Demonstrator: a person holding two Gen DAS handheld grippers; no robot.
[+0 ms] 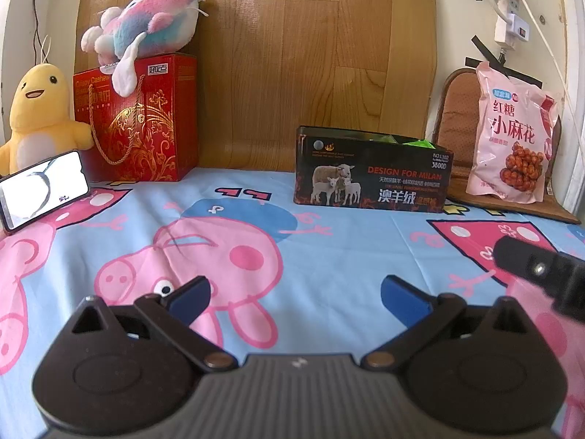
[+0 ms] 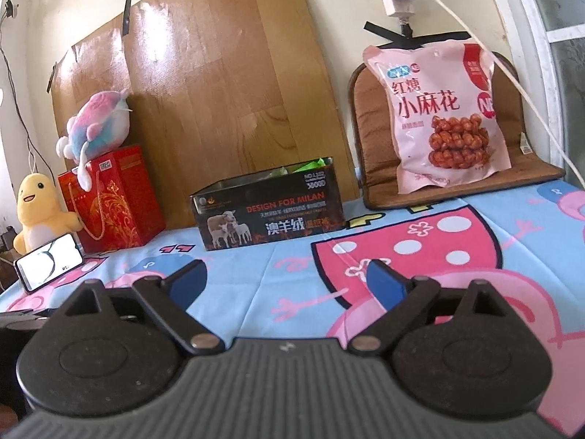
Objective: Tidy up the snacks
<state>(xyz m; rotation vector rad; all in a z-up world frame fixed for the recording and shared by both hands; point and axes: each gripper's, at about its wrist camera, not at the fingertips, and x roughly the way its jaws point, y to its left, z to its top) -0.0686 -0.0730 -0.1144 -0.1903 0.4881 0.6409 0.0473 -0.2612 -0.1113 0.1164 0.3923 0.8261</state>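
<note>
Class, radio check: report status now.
Left gripper and right gripper open, empty. Pink snack bag upright on brown cushion. Black tin open. Path unobstructed.

Yellow plush [image 1: 34, 109] beside red gift box [image 1: 142, 120]; pink-blue plush [image 1: 146, 22] on top. Phone [image 1: 42, 186] propped in front. Cartoon-pig cloth [image 1: 329, 263]. Wood board [image 1: 274, 55] against wall.

Each matte black plastic hand-held gripper, left [image 1: 294, 294] and right [image 2: 285, 280], has a ribbed grey body, two round black housings with triangular cut-outs, brass-coloured pivot rivets on black link arms, and blue finger pads [image 1: 192, 294].
</note>
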